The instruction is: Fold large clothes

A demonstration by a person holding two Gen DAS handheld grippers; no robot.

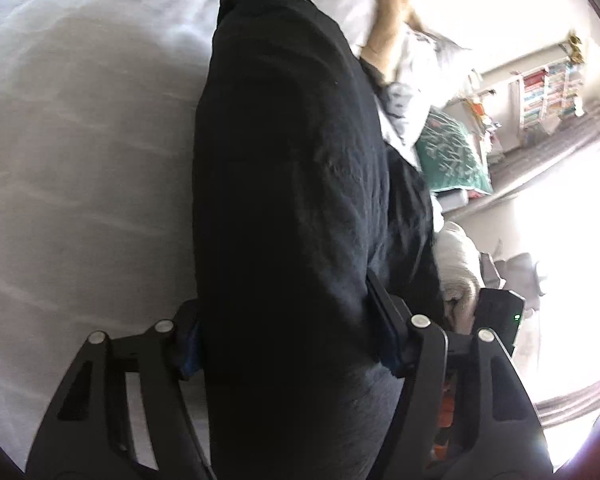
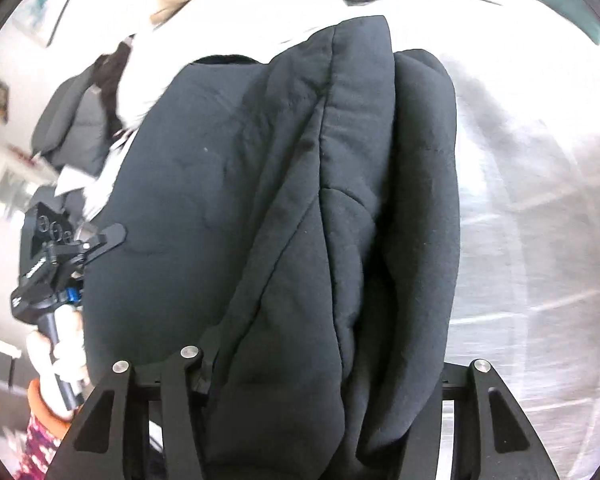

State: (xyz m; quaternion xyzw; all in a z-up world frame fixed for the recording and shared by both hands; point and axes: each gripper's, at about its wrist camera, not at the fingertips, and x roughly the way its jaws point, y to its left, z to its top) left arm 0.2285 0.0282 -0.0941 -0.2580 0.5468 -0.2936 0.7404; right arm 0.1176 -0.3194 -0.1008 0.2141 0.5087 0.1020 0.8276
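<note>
Both tongs, left (image 1: 296, 344) and right (image 2: 320, 376), angled downward, clamp the bundled black garment (image 2: 284, 200).

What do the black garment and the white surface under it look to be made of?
Black garment: seemingly a thick, soft knit, perhaps fleece or sweatshirt cotton; matte, slightly fuzzy, with padded rounded folds and a stitched seam. The exact fibre cannot be told.

White surface: apparently a thin woven bed sheet, probably cotton or a blend; matte, with fine shallow creases. Glare washes out its weave.
</note>
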